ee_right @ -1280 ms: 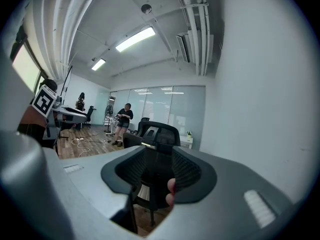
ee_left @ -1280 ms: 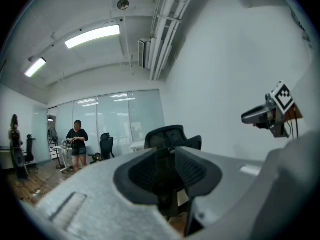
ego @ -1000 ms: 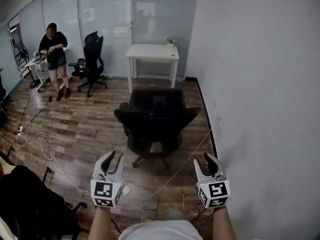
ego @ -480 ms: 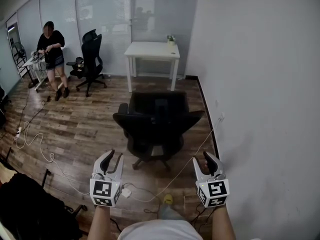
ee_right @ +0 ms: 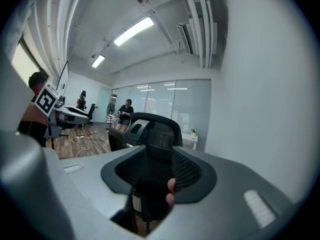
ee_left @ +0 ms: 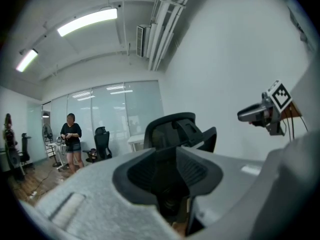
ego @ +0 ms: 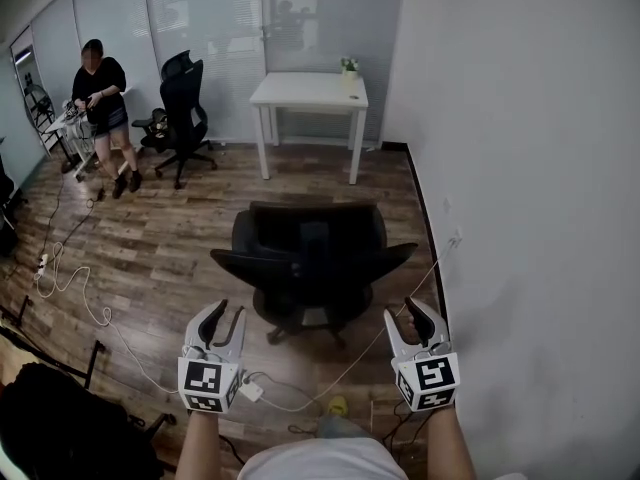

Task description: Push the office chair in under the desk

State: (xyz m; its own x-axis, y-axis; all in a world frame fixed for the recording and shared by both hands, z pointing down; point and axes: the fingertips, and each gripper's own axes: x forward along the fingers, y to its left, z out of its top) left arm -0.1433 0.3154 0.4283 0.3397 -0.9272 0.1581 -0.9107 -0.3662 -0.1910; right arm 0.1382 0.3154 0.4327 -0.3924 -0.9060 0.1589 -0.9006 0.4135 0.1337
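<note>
The black office chair (ego: 310, 258) stands on the wood floor with its back toward me, a little way short of the white desk (ego: 310, 90) by the far glass wall. My left gripper (ego: 228, 313) hovers just behind the chair's left side, jaws apart and empty. My right gripper (ego: 405, 311) hovers behind its right side, also open with nothing between its fingers. Neither touches the chair. The chair's backrest (ee_left: 175, 131) fills the middle of the left gripper view, and the backrest (ee_right: 155, 131) shows again in the right gripper view.
A white wall (ego: 520, 168) runs close along the right. A person (ego: 100, 108) stands at the back left beside a second black chair (ego: 180, 113). White cables (ego: 70, 288) trail over the floor at left and under the chair. A small plant (ego: 349, 66) sits on the desk.
The view has moved forward, so the chair and desk look nearer. Both grippers stay side by side behind the chair. The left jaws stand slightly wider.
</note>
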